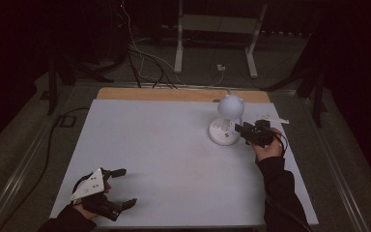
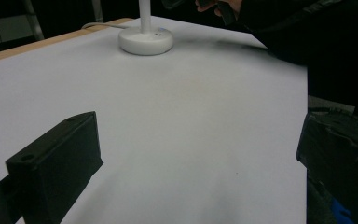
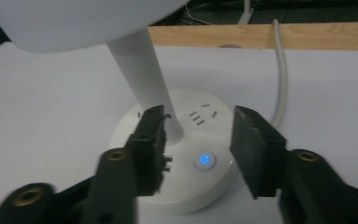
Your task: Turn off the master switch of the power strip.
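Note:
A white desk lamp with a round head [image 1: 230, 106] stands on a round base [image 1: 221, 131] at the table's right rear; its base [image 2: 145, 39] also appears far off in the left gripper view. My right gripper [image 1: 243, 128] hovers open just over the base [image 3: 186, 140], its jaws straddling a glowing blue button [image 3: 205, 160], with the lamp's stem [image 3: 147, 79] beside the left jaw. My left gripper [image 1: 125, 186] rests open near the table's front left corner, nothing between its fingers [image 2: 58, 163].
The white table top [image 1: 164, 159] has a wooden strip [image 1: 164, 94] along its far edge. The lamp's white cord [image 3: 282, 70] runs off over that edge. Cables and a white stand [image 1: 212, 34] lie on the dark floor beyond.

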`<state>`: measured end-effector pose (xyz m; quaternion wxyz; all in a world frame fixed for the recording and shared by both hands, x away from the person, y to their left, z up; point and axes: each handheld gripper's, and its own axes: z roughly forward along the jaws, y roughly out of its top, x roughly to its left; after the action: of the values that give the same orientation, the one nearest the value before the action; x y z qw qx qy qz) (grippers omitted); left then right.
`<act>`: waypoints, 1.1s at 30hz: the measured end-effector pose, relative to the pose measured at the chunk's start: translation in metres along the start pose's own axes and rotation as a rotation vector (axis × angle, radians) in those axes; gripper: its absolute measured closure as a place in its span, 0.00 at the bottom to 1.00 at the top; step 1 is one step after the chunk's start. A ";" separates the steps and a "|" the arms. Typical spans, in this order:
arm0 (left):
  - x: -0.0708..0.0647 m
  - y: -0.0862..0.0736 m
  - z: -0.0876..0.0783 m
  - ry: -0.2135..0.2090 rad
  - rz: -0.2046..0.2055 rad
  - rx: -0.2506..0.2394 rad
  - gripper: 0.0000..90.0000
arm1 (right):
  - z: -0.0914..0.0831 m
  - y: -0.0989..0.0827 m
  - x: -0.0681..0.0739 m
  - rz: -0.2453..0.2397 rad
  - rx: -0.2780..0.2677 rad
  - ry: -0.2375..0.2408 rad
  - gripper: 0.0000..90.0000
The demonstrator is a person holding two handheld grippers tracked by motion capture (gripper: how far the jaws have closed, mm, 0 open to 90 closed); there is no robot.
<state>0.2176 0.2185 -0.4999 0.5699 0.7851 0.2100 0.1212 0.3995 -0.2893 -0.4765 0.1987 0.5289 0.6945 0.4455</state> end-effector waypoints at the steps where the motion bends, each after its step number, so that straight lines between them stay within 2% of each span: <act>1: 0.000 0.000 0.000 -0.001 0.000 0.001 0.00 | 0.001 0.000 0.000 -0.003 0.008 -0.006 0.69; 3: 0.000 0.000 0.000 -0.001 -0.002 -0.001 0.00 | 0.002 -0.001 0.001 -0.009 0.015 -0.015 0.73; 6: 0.000 0.000 0.001 0.001 0.000 0.008 0.00 | 0.002 -0.002 0.001 0.002 0.004 0.008 0.79; 8: 0.000 0.000 0.001 -0.002 0.001 0.008 0.00 | 0.002 -0.002 0.002 -0.007 0.009 0.001 0.86; 9: 0.000 0.000 0.001 -0.002 0.001 0.008 0.00 | 0.002 -0.002 0.002 -0.007 0.009 0.001 0.86; 11: 0.000 0.000 0.001 -0.002 -0.003 0.005 0.00 | 0.004 -0.002 0.004 -0.032 0.013 -0.025 0.95; 13: 0.000 0.000 0.001 -0.002 0.000 0.008 0.00 | 0.005 -0.002 0.005 -0.052 0.022 -0.035 1.00; 24: 0.001 0.000 0.000 -0.004 -0.005 0.003 0.00 | 0.011 -0.005 0.011 -0.094 0.027 -0.106 1.00; 33: 0.000 0.000 0.000 -0.005 -0.004 0.003 0.00 | 0.019 -0.008 0.014 -0.097 0.057 -0.120 1.00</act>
<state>0.2182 0.2184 -0.5001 0.5694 0.7860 0.2101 0.1178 0.4040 -0.2689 -0.4907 0.2463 0.5257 0.7187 0.3828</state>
